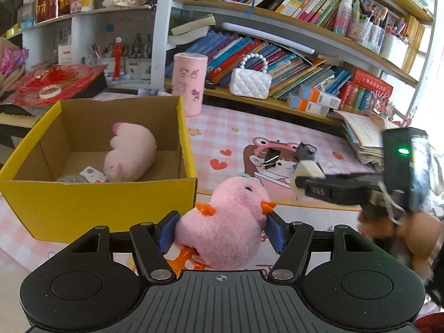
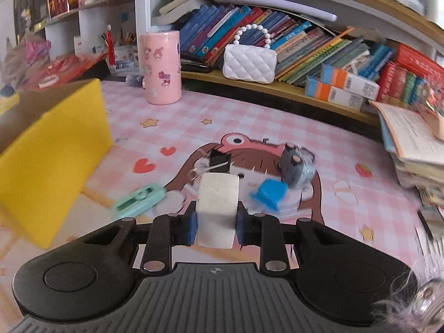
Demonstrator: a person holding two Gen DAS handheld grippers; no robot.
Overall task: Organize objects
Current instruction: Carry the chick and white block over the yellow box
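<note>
My left gripper (image 1: 219, 231) is shut on a pink plush chick (image 1: 222, 222) with orange wings, just right of the yellow cardboard box (image 1: 83, 202). Inside the box lies a pale pink plush toy (image 1: 129, 152) beside a small packet. My right gripper (image 2: 216, 222) is shut on a white block eraser (image 2: 217, 208), held above the pink checked mat (image 2: 277, 127); in the left wrist view it shows as a black gripper (image 1: 298, 181) reaching in from the right. On the mat lie a black binder clip (image 2: 219, 161), a grey toy mouse (image 2: 297, 166), a blue piece (image 2: 269, 194) and a mint green stapler (image 2: 138, 199).
A pink cylinder (image 2: 161, 68) with stickers stands at the mat's far edge. Behind it a bookshelf holds leaning books and a white quilted purse (image 2: 249, 62). A stack of booklets (image 2: 413, 144) sits at the right. Red packets clutter the far left.
</note>
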